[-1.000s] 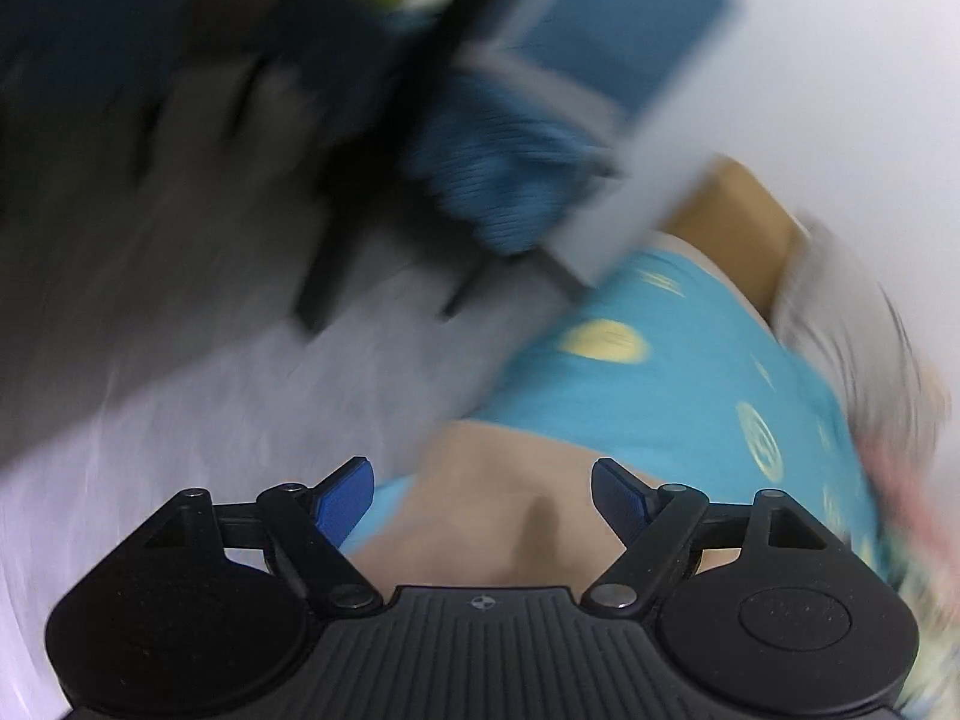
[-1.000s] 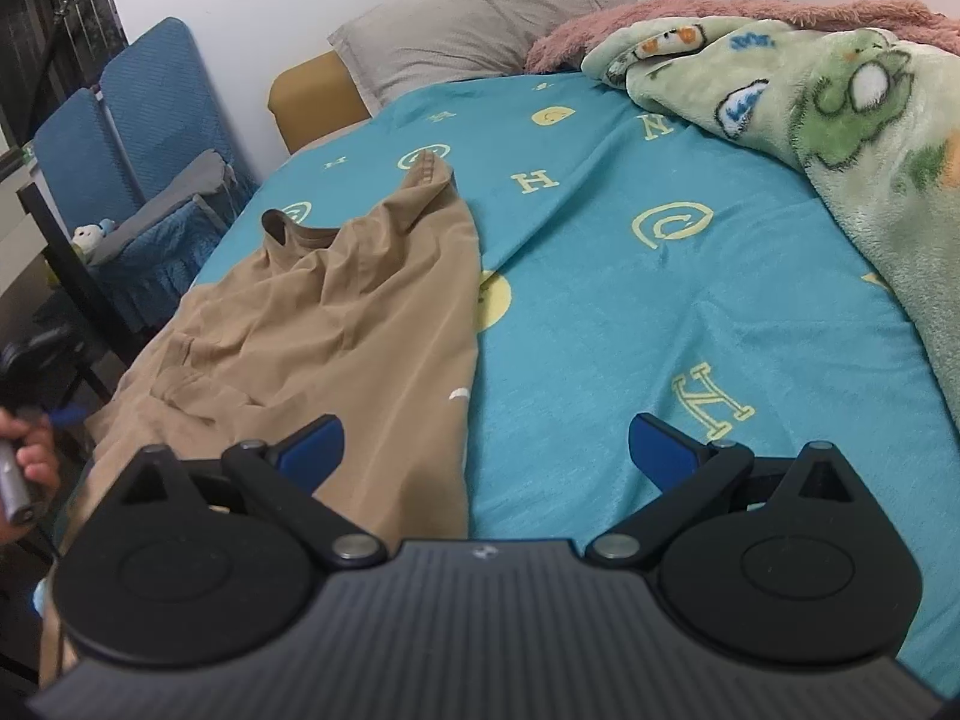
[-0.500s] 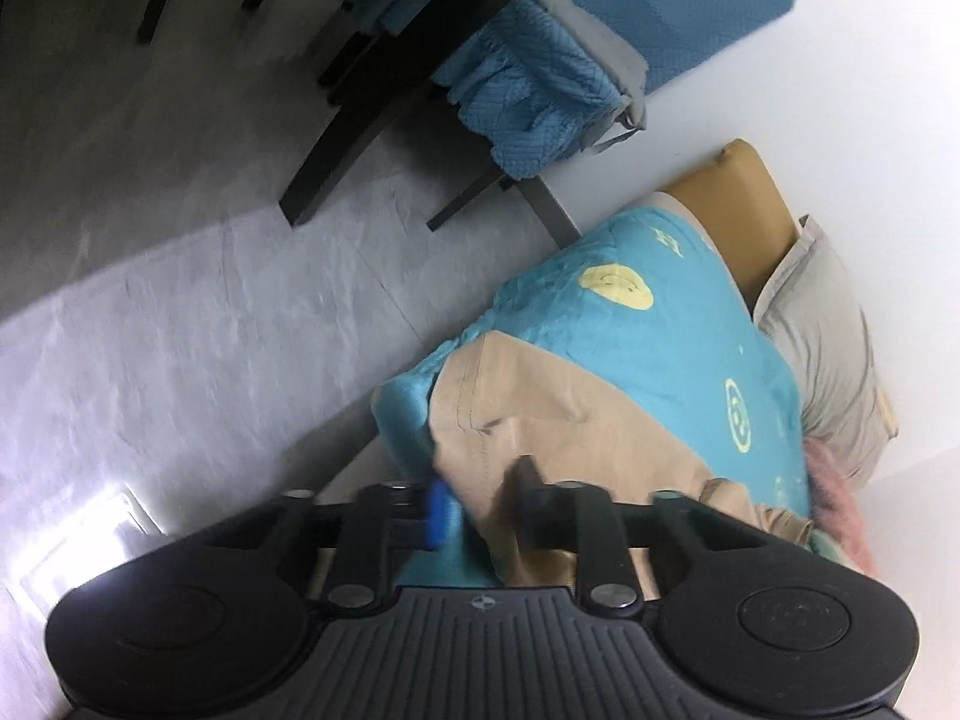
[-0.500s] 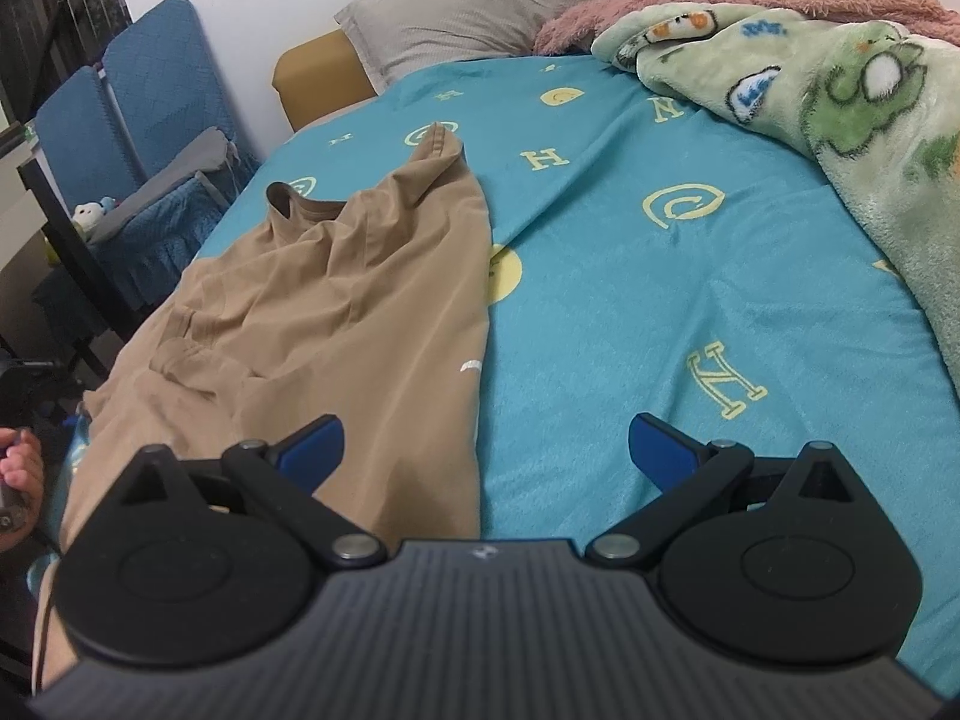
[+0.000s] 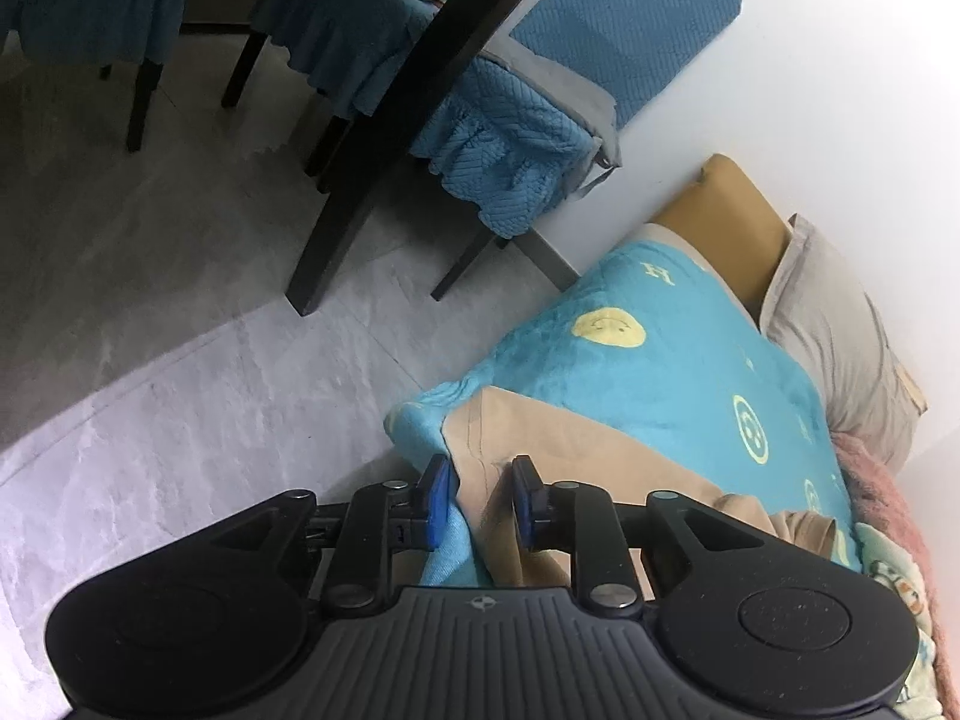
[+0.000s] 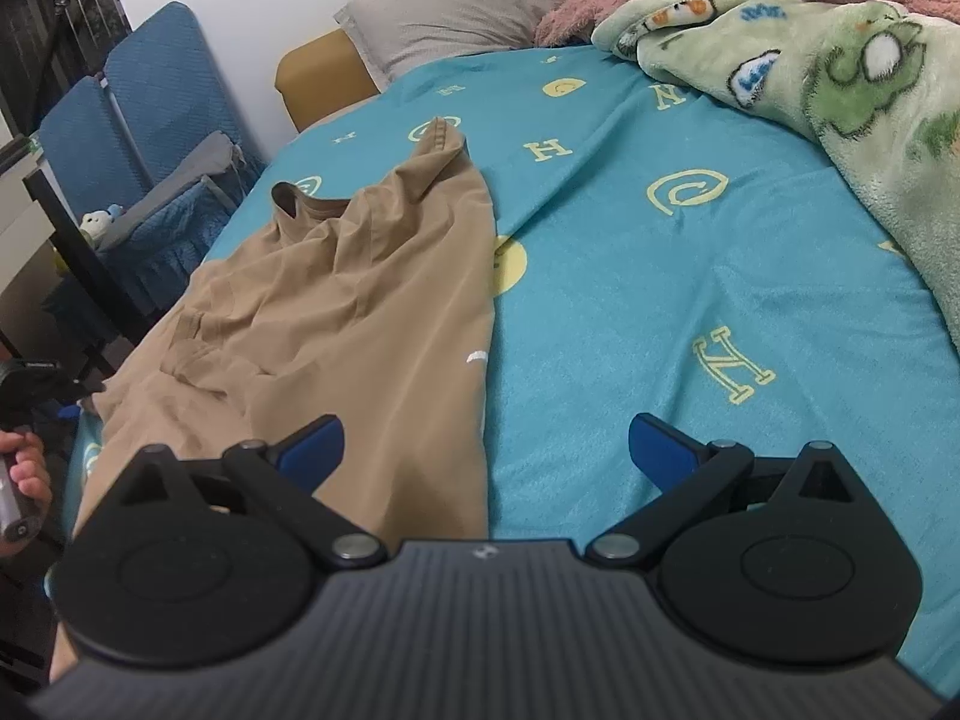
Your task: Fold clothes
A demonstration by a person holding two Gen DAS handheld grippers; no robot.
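Left gripper (image 5: 478, 501): fingers pinched on a fold of the tan garment (image 6: 336, 324) at the bed's corner, blue bedsheet (image 6: 630, 276) beside the left pad. Right gripper (image 6: 486, 447): fingers wide apart, holding nothing, garment under its left finger.

Risks: sheet snagged with the cloth; thin pinch slipping when lifted.

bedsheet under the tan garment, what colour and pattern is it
Turquoise bedsheet with pale yellow letters and smiley faces; the right wrist view shows it best.
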